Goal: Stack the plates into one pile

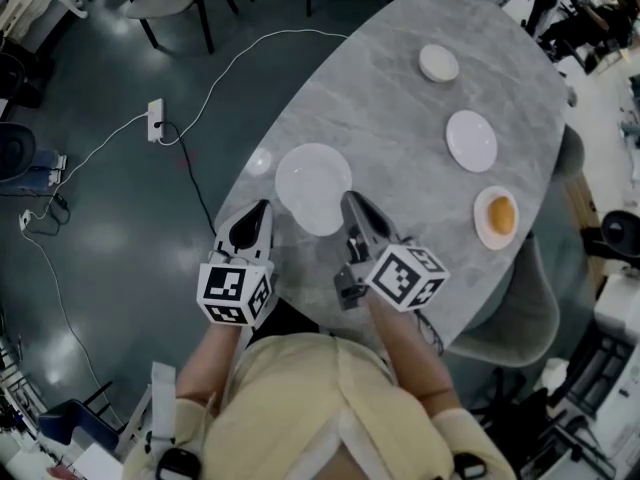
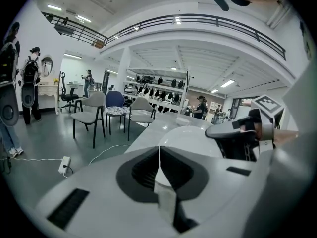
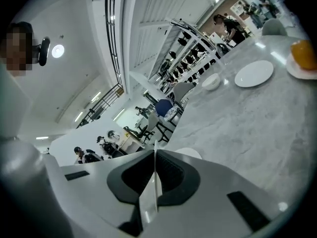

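A dark, glossy floor [image 1: 100, 218] surrounds the oval grey marble desk [image 1: 380, 98], and a white power strip [image 1: 156, 120] lies on it with its cable trailing. Grey chairs [image 2: 91, 114] stand below a railed balcony [image 2: 198, 21], under bright ceiling strip lights [image 2: 54, 7]

We see a grey marbled oval surface [image 1: 400, 78] above a dark, glossy floor [image 1: 90, 238]. A white power strip [image 1: 156, 120] lies on that floor, its white cable [image 1: 235, 63] curving towards the surface's far edge. An orange item [image 1: 501, 214] sits near the right edge, with a grey chair [image 1: 520, 318] tucked just beside it. In the left gripper view, more chairs [image 2: 90, 114] stand beyond.
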### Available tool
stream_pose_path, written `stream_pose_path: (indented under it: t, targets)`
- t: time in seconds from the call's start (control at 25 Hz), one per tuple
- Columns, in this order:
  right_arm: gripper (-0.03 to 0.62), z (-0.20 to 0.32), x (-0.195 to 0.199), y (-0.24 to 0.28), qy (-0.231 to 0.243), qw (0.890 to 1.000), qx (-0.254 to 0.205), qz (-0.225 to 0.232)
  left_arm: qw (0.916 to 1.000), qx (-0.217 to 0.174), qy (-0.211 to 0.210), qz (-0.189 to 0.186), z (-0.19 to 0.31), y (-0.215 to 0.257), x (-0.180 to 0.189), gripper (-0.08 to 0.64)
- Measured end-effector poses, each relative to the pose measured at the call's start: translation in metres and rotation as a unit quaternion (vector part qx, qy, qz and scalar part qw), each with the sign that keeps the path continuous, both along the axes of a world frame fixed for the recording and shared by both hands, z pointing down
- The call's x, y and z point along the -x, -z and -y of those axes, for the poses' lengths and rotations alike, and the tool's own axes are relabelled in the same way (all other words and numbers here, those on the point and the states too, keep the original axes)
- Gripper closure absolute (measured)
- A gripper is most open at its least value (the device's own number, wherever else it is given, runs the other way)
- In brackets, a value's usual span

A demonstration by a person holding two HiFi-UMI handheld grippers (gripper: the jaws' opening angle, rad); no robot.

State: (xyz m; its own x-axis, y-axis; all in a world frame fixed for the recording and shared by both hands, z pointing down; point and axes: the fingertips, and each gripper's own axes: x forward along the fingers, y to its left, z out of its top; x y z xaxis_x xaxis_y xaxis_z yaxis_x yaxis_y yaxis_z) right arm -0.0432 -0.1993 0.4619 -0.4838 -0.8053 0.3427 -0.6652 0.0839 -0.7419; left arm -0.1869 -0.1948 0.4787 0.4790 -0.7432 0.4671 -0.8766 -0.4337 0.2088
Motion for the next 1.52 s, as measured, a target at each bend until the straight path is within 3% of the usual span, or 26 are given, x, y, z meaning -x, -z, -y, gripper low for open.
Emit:
stream_pose_path:
  t: [0.2,0.68,1.08,1.28,1.4,1.52]
  targets:
    - [0.578,0.008,0.001,-0.012,-0.022,1.0,0.012,0.011,1.0,0.001,-0.004,-0.002,0.011,-0.002,0.006,0.556]
    - [0.578,0.011,-0.02,-0.059,-0.088,0.993,0.069,-0.039,0.9995,0.021,-0.018,-0.014,0.02,-0.02,0.012,0.556]
    - [0.576,0.004,-0.028,-0.087,-0.084,0.982,0.1,-0.137,0.9991,0.027,-0.03,-0.008,0.016,-0.023,0.015,0.556]
    - [0.558,0.009,-0.03,-0.088,-0.08,0.974,0.092,-0.191,0.9989,0.023,-0.039,-0.007,0.022,-0.026,0.016,0.555]
    - [0.504,0.017,-0.029,-0.084,-0.078,0.975,0.085,-0.188,0.9987,0.023,-0.045,-0.005,0.029,-0.027,0.015,0.555]
    - [0.502,0.017,-0.031,-0.073,-0.08,0.978,0.075,-0.175,0.9983,0.023,-0.054,-0.007,0.027,-0.023,0.005,0.555]
